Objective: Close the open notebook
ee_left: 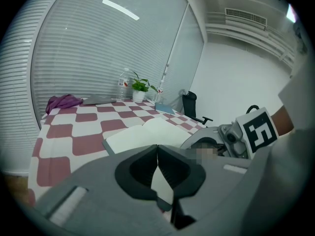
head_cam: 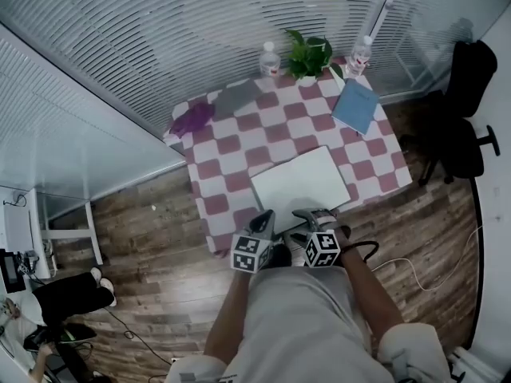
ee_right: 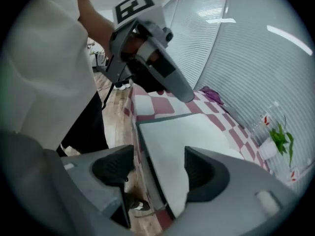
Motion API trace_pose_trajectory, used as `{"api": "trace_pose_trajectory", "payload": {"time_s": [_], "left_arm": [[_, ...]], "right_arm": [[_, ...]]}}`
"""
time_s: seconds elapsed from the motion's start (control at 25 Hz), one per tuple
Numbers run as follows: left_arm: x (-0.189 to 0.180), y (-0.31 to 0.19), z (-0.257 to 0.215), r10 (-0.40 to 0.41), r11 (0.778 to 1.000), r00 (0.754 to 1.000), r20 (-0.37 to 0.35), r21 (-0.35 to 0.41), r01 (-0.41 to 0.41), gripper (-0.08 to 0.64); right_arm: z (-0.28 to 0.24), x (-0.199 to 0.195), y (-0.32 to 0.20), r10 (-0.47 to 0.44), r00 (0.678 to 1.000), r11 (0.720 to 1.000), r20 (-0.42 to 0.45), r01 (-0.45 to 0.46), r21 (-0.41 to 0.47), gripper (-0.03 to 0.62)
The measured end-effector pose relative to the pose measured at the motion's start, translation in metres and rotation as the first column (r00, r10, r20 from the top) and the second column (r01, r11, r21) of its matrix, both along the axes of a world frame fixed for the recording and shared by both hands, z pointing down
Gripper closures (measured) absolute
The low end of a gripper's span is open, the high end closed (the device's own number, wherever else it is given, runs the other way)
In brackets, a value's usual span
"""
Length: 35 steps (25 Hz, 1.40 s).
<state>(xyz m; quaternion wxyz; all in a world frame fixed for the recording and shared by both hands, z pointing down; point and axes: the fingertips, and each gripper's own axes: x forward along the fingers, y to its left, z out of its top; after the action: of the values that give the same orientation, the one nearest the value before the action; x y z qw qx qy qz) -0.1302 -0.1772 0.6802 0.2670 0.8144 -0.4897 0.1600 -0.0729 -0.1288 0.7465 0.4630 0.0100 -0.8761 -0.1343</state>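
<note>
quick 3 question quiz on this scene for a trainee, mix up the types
1. True or false: the left gripper is shut and holds nothing.
2. What shows between the right gripper's open jaws? A) a mug B) the edge of the open notebook C) a pen
3. Fill in: ___ water bottles stand by the plant.
Key: 1 true; 2 B; 3 two.
</note>
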Motion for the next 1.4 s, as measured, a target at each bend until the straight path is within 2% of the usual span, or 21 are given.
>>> {"api": "trace_pose_trajectory", "payload": {"time_s": [0.12, 0.24, 0.6, 1.0, 1.08, 1.16, 1.2, 1.24, 1.28, 1.32, 1.36, 1.4], "left_arm": [[0.000, -0.001, -0.001, 0.009, 1.000, 1.000, 0.012, 0.017, -0.009, 0.552], [0.002, 0.003, -0.001, 0.024, 1.000, 1.000, 0.018, 0.007, -0.024, 0.552], [-0.001, -0.001, -0.002, 0.035, 0.999, 0.999, 0.038, 0.015, -0.036, 0.552], [-0.053, 0.010, 0.014, -0.091, 0.995, 0.994, 0.058, -0.043, 0.094, 0.551], [-0.055, 0.013, 0.020, -0.090, 0.993, 0.995, 0.034, -0.072, 0.093, 0.551], [-0.050, 0.015, 0.026, -0.071, 0.991, 0.997, -0.024, -0.114, 0.068, 0.545], [-0.045, 0.016, 0.028, -0.064, 0.989, 0.996, -0.067, -0.136, 0.054, 0.522], [-0.040, 0.017, 0.030, -0.061, 0.987, 0.991, -0.119, -0.158, 0.042, 0.473], [-0.035, 0.017, 0.033, -0.063, 0.983, 0.984, -0.169, -0.183, 0.032, 0.429], [-0.031, 0.018, 0.036, -0.069, 0.978, 0.976, -0.208, -0.206, 0.026, 0.384], [-0.029, 0.019, 0.039, -0.075, 0.974, 0.971, -0.228, -0.225, 0.022, 0.355], [-0.028, 0.020, 0.042, -0.078, 0.972, 0.970, -0.232, -0.236, 0.021, 0.353]], "right_arm": [[0.011, -0.003, -0.003, -0.016, 0.999, 0.998, -0.049, 0.019, 0.059, 0.276], [0.018, -0.005, -0.005, -0.003, 0.998, 0.998, -0.060, 0.006, 0.056, 0.276], [0.007, -0.005, -0.008, 0.052, 0.998, 0.998, 0.025, -0.053, 0.018, 0.327], [-0.020, 0.007, -0.012, 0.195, 0.965, 0.980, 0.173, -0.199, 0.008, 0.341], [-0.024, 0.009, -0.012, 0.213, 0.958, 0.976, 0.191, -0.218, 0.006, 0.341], [-0.031, 0.012, -0.014, 0.241, 0.945, 0.969, 0.222, -0.248, 0.007, 0.341], [-0.037, 0.014, -0.019, 0.271, 0.929, 0.960, 0.253, -0.281, 0.007, 0.343], [-0.045, 0.018, -0.026, 0.312, 0.905, 0.945, 0.290, -0.326, 0.001, 0.409], [-0.052, 0.022, -0.034, 0.352, 0.879, 0.929, 0.320, -0.369, -0.008, 0.447], [-0.056, 0.026, -0.041, 0.376, 0.865, 0.918, 0.331, -0.395, -0.010, 0.448], [-0.056, 0.029, -0.044, 0.374, 0.871, 0.919, 0.319, -0.395, -0.001, 0.448], [-0.051, 0.029, -0.043, 0.345, 0.893, 0.931, 0.289, -0.366, 0.018, 0.448]]}}
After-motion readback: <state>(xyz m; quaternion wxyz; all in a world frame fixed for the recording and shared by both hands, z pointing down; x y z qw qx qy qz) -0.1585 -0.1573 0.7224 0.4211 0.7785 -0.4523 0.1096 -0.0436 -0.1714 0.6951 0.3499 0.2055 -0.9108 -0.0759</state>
